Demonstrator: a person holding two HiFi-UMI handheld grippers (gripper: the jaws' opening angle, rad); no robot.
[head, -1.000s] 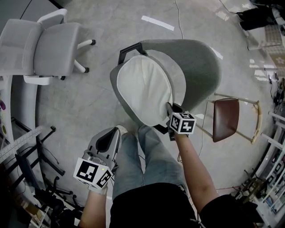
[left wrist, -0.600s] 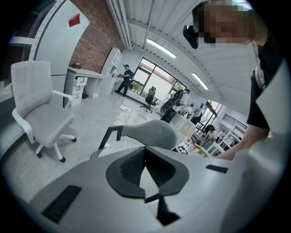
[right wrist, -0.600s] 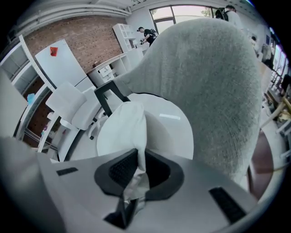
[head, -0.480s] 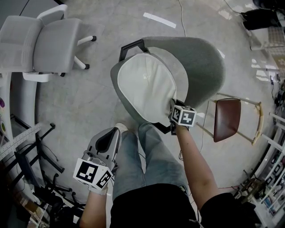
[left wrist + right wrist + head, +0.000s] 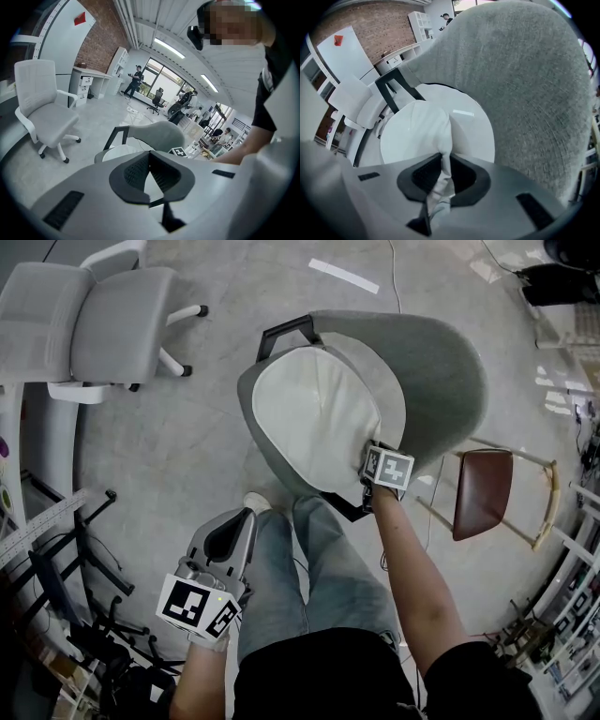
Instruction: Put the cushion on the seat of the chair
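Note:
A white cushion lies over the seat of the grey shell chair, its near edge bunched. My right gripper points steeply down at the seat's near right rim. In the right gripper view the cushion's pinched edge runs between the pads of that gripper, which still press on it while the jaws are opening slightly; the chair's grey back rises behind. My left gripper hangs beside my left leg, shut and holding nothing. The left gripper view shows its jaws closed, the chair beyond.
A white office chair stands at the far left. A brown wooden chair is close to the right of the grey one. Black stand legs and cables crowd the near left floor. My legs stand right before the seat.
My right gripper has sunk toward the seat with the cushion's edge, and the cushion now lies flatter in the chair. The left gripper has stayed put.

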